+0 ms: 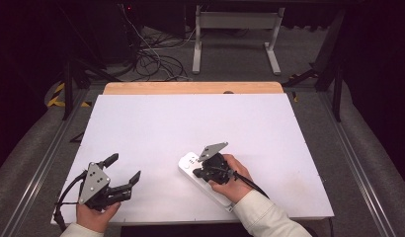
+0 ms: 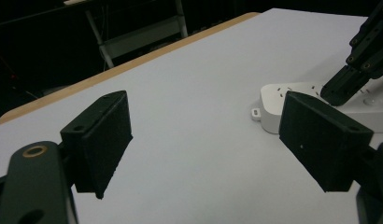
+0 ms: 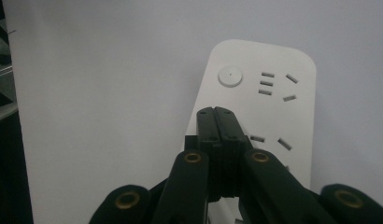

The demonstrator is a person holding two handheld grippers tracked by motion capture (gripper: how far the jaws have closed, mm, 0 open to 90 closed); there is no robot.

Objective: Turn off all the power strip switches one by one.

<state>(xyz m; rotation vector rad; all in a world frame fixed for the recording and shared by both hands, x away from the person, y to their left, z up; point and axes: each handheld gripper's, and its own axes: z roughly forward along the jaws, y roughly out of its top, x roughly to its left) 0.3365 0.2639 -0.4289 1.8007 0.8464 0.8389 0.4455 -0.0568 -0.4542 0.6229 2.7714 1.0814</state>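
White power strip (image 1: pixel 206 181) lay flat on the white tabletop (image 1: pixel 190 128), toward the near edge and right of centre, running from near-right to far-left. Seen from the high view: right claw (image 1: pixel 196 173) hung over the strip's far-left end, jaws together, held by the right hand (image 1: pixel 231 177) in a pale sleeve (image 1: pixel 267 217); grey three-cornered plate (image 1: pixel 213 150) tilted on top of it. Left claw (image 1: pixel 122 170) sat at the near-left of the tabletop, well apart from the strip, jaws spread wide with nothing between them, gripped by the left hand (image 1: pixel 94 215). Beyond the far edge: a strip of wooden board (image 1: pixel 190 88), a tangle of cables (image 1: pixel 151 59) on the floor and a pale metal frame (image 1: pixel 237 34).

From the left gripper view: left claw (image 2: pixel 203 140) gaped wide over bare tabletop (image 2: pixel 194 84), both black jaws apart and empty. Power strip (image 2: pixel 278 105) showed behind the right-hand jaw, with the right claw (image 2: pixel 339 91) coming down on its top face.

From the right gripper view: right claw (image 3: pixel 221 121) pressed fully closed, jaws touching, gripping nothing, tips just above or on the power strip (image 3: pixel 269 74); contact not clear. Round button (image 3: pixel 230 76) sat just beyond the tips, socket slots (image 3: pixel 266 84) beside it, white tabletop (image 3: pixel 101 93) all round.
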